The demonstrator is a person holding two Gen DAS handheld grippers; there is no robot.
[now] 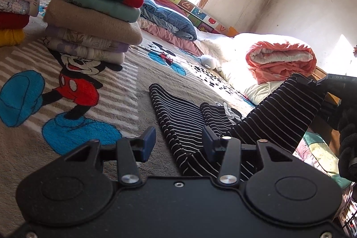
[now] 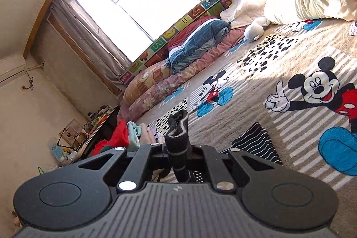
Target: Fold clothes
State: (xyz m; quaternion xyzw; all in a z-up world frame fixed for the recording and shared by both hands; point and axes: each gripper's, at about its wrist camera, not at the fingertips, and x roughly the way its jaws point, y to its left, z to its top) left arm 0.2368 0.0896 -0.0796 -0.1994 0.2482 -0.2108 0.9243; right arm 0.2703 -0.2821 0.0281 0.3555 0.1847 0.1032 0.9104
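The bed (image 1: 26, 73) fills both views, spread with a cartoon blanket, and a stack (image 1: 93, 21) of folded clothes stands at its far left, well apart from the action. On the blanket just ahead lies the striped garment (image 1: 178, 117), black with thin white lines, part flat on the bed and one end pulled up to the right. It looks soft and light, a knit that will sag and drape wherever it is not held, so an edge or a corner is the place to take it, not the middle. The right gripper (image 1: 310, 81) has that raised end, fingers clamped tight on a bunched cuff of fabric that pokes up between them in the right wrist view, and the cloth slopes down from there to the bed. The left gripper (image 1: 178, 138) sits low over the near edge of the garment, fingers partway apart and holding nothing; the right-hand finger stands over the stripes, the left-hand one over bare blanket. A second pinch there would probably let the fold go over cleanly.
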